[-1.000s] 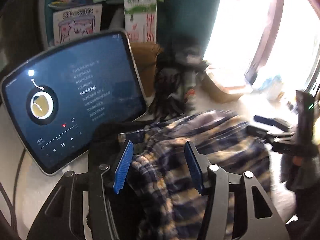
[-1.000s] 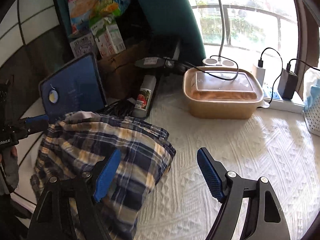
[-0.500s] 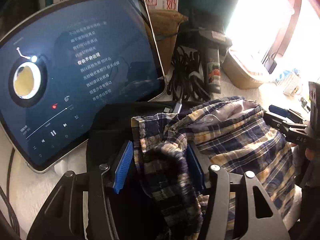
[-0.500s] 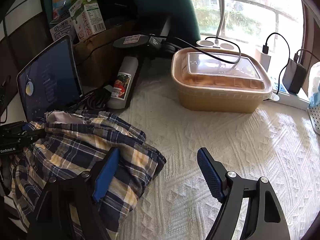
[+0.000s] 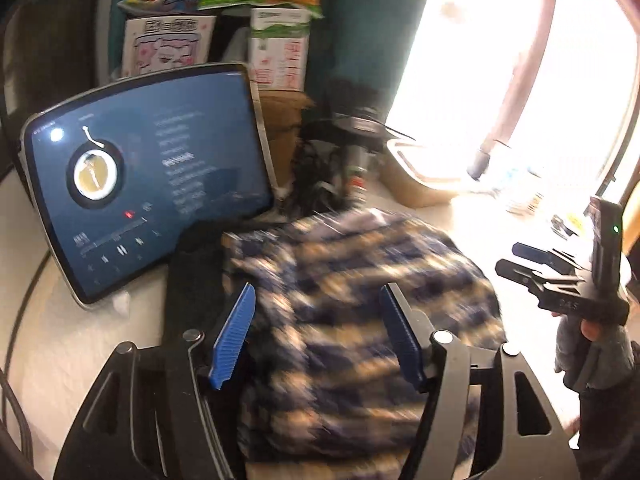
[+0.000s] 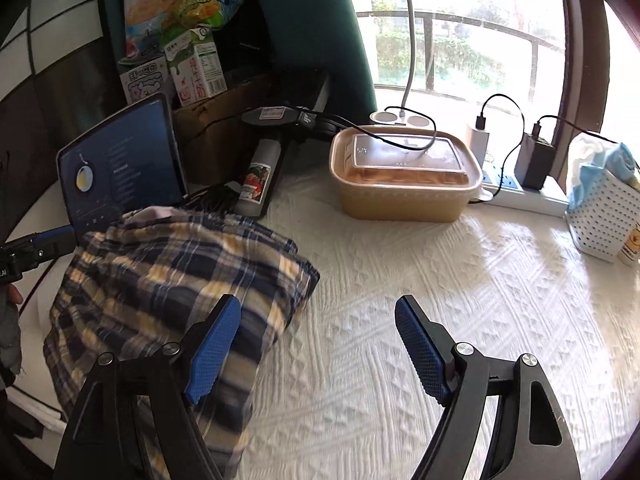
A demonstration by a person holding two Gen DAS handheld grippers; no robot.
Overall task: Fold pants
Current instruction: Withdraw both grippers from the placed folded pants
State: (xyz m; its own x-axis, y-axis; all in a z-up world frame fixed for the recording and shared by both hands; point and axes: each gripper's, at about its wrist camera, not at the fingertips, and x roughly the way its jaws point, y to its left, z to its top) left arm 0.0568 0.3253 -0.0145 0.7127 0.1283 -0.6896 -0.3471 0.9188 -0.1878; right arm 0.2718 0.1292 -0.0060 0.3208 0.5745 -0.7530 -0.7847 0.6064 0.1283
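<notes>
The blue-and-yellow plaid pants (image 5: pixel 360 288) lie in a folded heap on the white textured bedspread (image 6: pixel 440 280). My left gripper (image 5: pixel 318 338) hovers over the heap with its jaws opening. Cloth lies below and between the blue pads (image 5: pixel 234 336), which do not press on it. My right gripper (image 6: pixel 318 350) is open beside the right edge of the pants (image 6: pixel 180 272). Its left finger is over the cloth, and only bedspread shows between its pads. Each gripper shows in the other's view: the right gripper (image 5: pixel 536 264) held by a gloved hand, and the left gripper (image 6: pixel 36 244) at the heap's far side.
A lit tablet (image 5: pixel 148 184) leans behind the pants, with a dark cloth (image 5: pixel 192 264) under it. A bottle (image 6: pixel 256 180), a brown lidded container (image 6: pixel 404 176), a power strip with chargers (image 6: pixel 532 160) and a white basket (image 6: pixel 600 216) line the window side. Snack boxes (image 6: pixel 192 76) are stacked behind.
Half a second ago a fold of plaid hung in the left jaws close to the tablet. Now those jaws stand wider, the fold is down, and both grippers have drawn back.
</notes>
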